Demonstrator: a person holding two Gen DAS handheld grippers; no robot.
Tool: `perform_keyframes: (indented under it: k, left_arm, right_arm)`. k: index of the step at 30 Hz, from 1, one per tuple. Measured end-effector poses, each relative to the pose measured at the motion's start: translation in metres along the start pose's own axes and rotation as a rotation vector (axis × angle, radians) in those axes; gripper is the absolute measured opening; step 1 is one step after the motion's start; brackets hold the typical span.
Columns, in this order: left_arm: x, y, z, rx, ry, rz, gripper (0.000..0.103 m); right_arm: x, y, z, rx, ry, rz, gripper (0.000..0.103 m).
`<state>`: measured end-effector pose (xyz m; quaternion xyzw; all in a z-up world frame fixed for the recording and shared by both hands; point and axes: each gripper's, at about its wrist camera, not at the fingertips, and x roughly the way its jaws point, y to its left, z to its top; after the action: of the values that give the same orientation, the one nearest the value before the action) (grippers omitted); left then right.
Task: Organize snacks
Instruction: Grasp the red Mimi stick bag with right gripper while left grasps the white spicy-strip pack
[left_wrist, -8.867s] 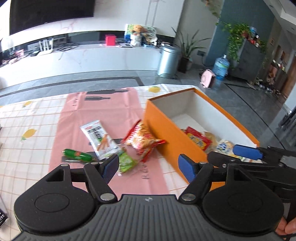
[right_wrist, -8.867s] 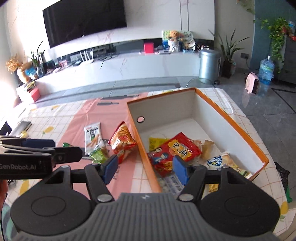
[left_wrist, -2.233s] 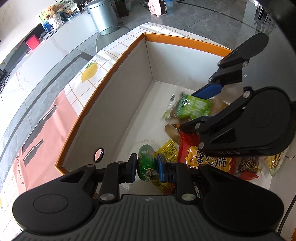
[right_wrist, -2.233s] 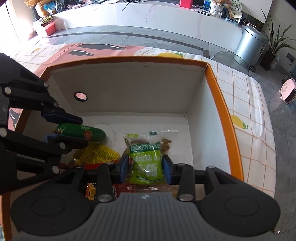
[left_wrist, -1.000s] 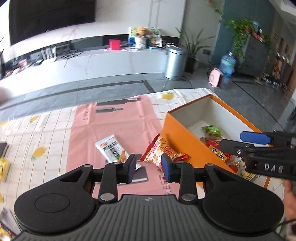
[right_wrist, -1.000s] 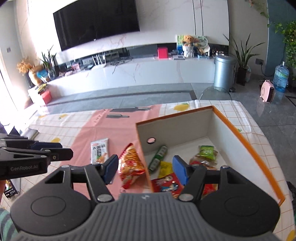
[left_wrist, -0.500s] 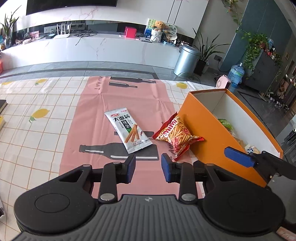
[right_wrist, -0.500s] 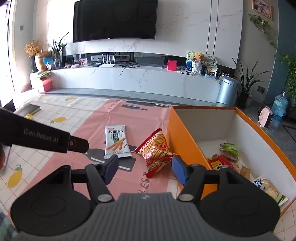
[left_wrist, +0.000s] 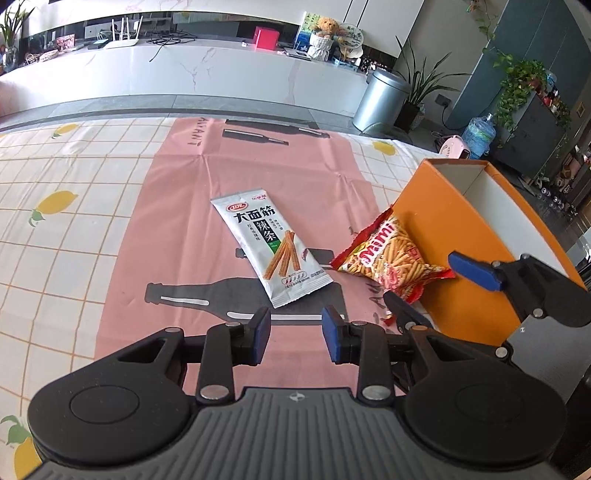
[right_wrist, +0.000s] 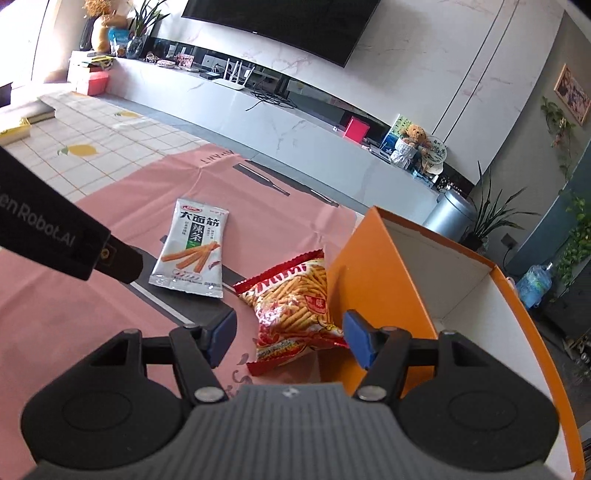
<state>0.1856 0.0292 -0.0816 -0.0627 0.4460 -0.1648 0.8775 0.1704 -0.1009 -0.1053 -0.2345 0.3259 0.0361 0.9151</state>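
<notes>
Where pink cloth (left_wrist: 177, 229) lies creased, 2 glossy flat packets (left_wrist: 271, 247), boxy orange carton (left_wrist: 454, 236).

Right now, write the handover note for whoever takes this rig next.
Left tool: open, empty, over the pink mat just short of the white snack packet.
Right tool: open, empty, jaws either side of the red snack bag but not gripping it.
White packet lies flat on the mat; red bag leans against the outside of the orange box.
Done: neither is boxed; the box contents are out of view.
Left: put both packs into the box.
</notes>
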Motion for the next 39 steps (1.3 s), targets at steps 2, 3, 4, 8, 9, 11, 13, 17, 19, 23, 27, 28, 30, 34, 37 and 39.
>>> perform_keyframes:
  k: [2, 3, 4, 8, 9, 11, 13, 17, 19, 23, 27, 28, 30, 34, 37, 39]
  left_arm:
    - [0.009, 0.002, 0.001, 0.007, 0.007, -0.005, 0.038]
    - [0.012, 0.003, 0.001, 0.007, 0.009, -0.007, 0.038]
    - [0.014, 0.004, 0.001, 0.004, 0.01, -0.008, 0.038]
    - [0.02, 0.012, 0.003, -0.009, 0.017, -0.008, 0.038]
    - [0.021, 0.014, 0.002, -0.01, 0.019, -0.005, 0.038]
    - [0.023, 0.02, 0.002, -0.016, 0.022, 0.001, 0.038]
    - [0.023, 0.024, 0.002, -0.025, 0.022, 0.004, 0.038]
    - [0.018, 0.03, 0.002, -0.043, 0.011, 0.01, 0.038]
    - [0.015, 0.034, 0.003, -0.05, 0.006, 0.017, 0.038]
    - [0.01, 0.041, 0.003, -0.061, 0.003, 0.036, 0.038]
    - [0.01, 0.045, 0.006, -0.049, -0.012, 0.047, 0.053]
    - [0.01, 0.044, 0.007, -0.032, -0.015, 0.049, 0.057]
    - [0.014, 0.039, 0.011, 0.034, -0.023, 0.057, 0.06]
    - [0.023, 0.026, 0.017, 0.148, -0.044, 0.058, 0.077]
    - [0.032, 0.019, 0.023, 0.196, -0.051, 0.035, 0.08]
    - [0.04, 0.016, 0.025, 0.237, -0.059, 0.042, 0.081]
  right_arm:
    - [0.008, 0.001, -0.001, -0.018, 0.002, -0.002, 0.062]
    - [0.012, 0.002, -0.001, -0.025, 0.004, 0.003, 0.062]
    - [0.015, 0.002, -0.001, -0.03, 0.007, 0.006, 0.061]
    - [0.026, 0.009, -0.003, -0.065, 0.01, 0.004, 0.061]
    - [0.028, 0.009, -0.004, -0.064, 0.012, 0.006, 0.06]
    - [0.032, 0.009, -0.003, -0.061, 0.013, -0.001, 0.054]
    - [0.035, 0.009, -0.003, -0.058, 0.012, -0.006, 0.045]
    - [0.036, 0.011, 0.003, -0.055, 0.005, 0.019, 0.041]
    - [0.035, 0.018, 0.007, -0.078, -0.006, 0.044, 0.04]
    - [0.027, 0.033, 0.013, -0.113, -0.036, 0.108, 0.039]
    - [0.022, 0.032, 0.018, -0.046, -0.051, 0.124, 0.037]
    - [0.022, 0.029, 0.018, -0.023, -0.048, 0.113, 0.037]
    - [0.025, 0.017, 0.018, 0.062, -0.025, 0.11, 0.037]
    - [0.036, -0.011, 0.017, 0.276, 0.024, 0.168, 0.036]
    - [0.039, -0.021, 0.015, 0.381, 0.039, 0.208, 0.036]
    - [0.042, -0.024, 0.012, 0.425, 0.044, 0.216, 0.036]
